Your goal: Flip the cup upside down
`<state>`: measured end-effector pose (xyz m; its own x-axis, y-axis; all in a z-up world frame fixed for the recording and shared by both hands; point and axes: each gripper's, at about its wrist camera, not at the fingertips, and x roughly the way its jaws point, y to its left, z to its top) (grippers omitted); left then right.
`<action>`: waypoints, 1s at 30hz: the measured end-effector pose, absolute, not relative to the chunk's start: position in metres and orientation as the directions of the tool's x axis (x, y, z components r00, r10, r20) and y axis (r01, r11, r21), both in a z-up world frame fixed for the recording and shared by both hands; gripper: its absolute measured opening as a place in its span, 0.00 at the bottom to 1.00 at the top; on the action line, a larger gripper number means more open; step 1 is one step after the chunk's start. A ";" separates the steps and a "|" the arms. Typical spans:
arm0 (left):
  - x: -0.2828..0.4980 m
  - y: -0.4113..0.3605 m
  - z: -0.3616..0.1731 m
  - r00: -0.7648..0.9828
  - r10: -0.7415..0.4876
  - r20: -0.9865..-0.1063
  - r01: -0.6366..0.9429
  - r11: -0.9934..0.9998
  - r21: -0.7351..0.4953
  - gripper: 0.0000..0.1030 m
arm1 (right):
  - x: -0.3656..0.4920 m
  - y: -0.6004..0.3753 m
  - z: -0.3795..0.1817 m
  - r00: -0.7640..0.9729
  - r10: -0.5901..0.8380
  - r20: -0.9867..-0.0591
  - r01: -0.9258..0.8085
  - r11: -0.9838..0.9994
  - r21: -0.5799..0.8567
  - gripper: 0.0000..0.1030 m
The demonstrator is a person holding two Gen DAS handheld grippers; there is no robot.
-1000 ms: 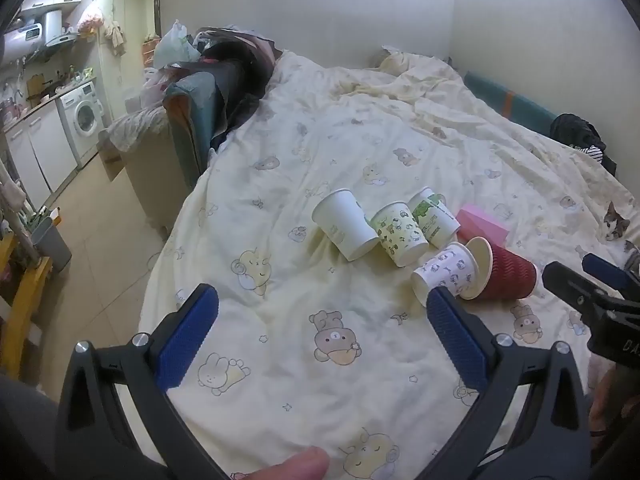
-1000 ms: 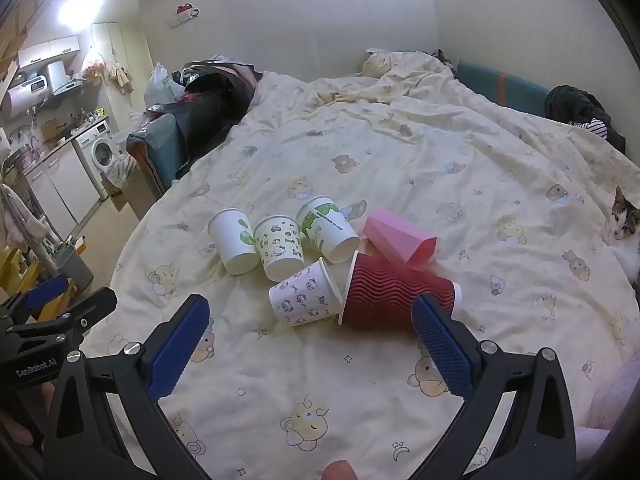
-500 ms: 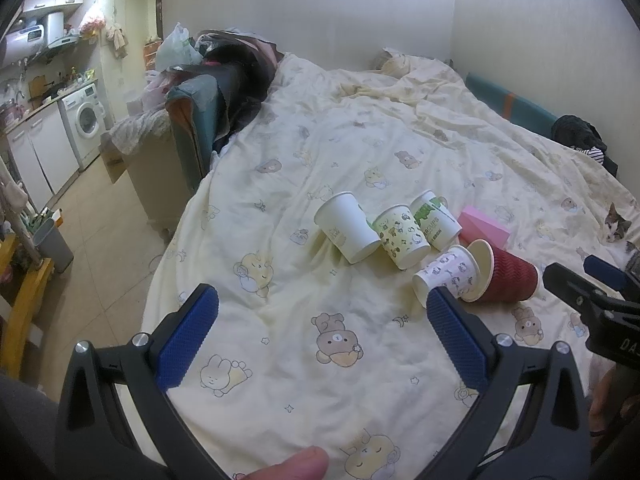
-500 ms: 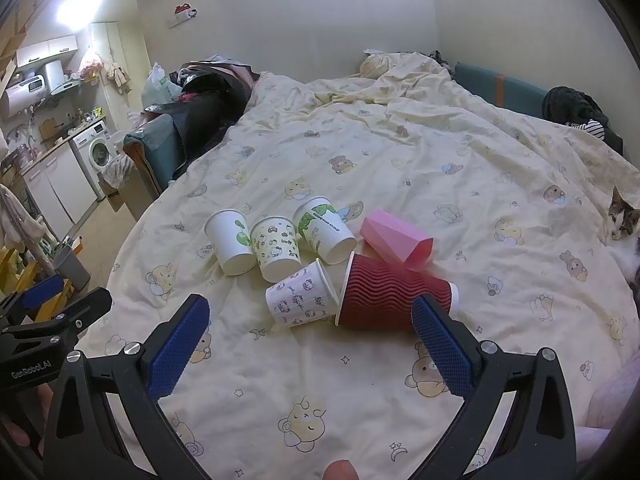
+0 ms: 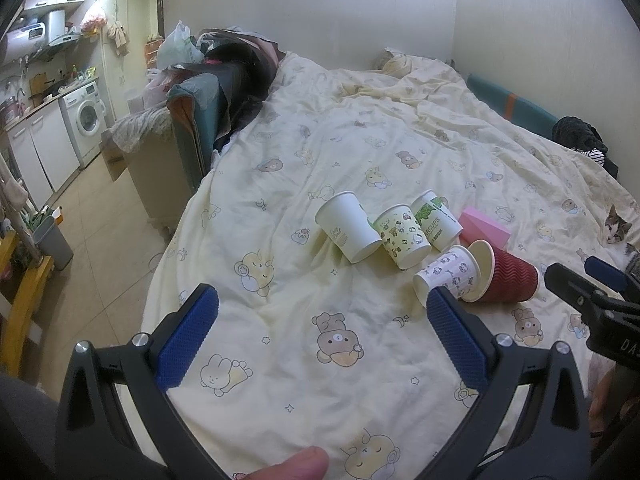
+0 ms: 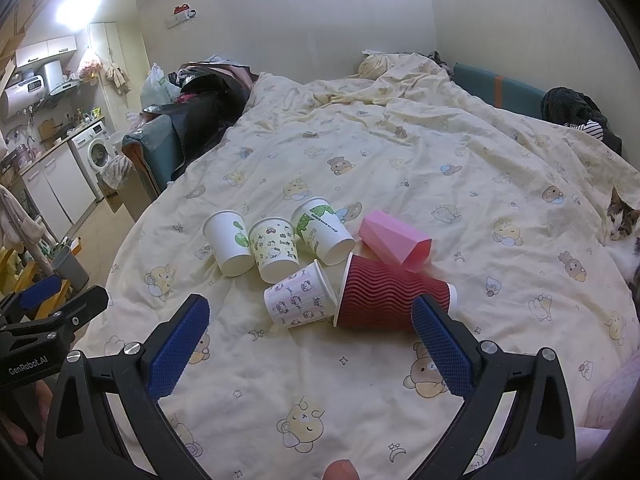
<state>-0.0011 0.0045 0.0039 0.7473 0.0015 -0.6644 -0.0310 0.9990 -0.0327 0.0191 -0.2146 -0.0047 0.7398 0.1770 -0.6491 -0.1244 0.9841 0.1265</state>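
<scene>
The left claw (image 5: 320, 332) hangs released and empty over the near part of the bed (image 5: 360, 152), well short of the cups, so this looks like the approach step with no cup yet picked. Going left to right along the cluster in the middle of the quilt: a white cup (image 6: 228, 242), a yellow cartoon cup (image 6: 275, 249) and a green-print cup (image 6: 322, 230) stand in a row, each tilted, bases up and away and mouths toward the cameras. In front of them a pink-print cup (image 6: 298, 300) lies on its side, long axis running left-right, its mouth against the mouth of a red ribbed cup (image 6: 390, 298), which also lies flat with its base pointing right. Behind that a pink faceted cup (image 6: 394, 246) lies with its mouth to the right. The right claw (image 6: 310, 340) is spread wide too, nearest the red cup; the next move likely calls for closing across that cup's body, then turning it mouth-down.
</scene>
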 end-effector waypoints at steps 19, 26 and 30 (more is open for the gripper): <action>-0.001 0.005 0.004 0.747 0.003 -0.665 -0.031 0.999 -0.031 1.00 | 0.020 -0.216 -0.005 0.740 0.178 -0.649 -0.125 0.984 0.127 1.00; -0.001 0.005 0.003 0.747 0.005 -0.665 -0.032 0.999 -0.029 1.00 | 0.020 -0.216 -0.005 0.738 0.177 -0.651 -0.124 0.984 0.126 1.00; -0.002 0.007 0.003 0.745 0.008 -0.667 -0.035 0.999 -0.026 1.00 | 0.020 -0.216 -0.006 0.739 0.179 -0.649 -0.125 0.984 0.128 1.00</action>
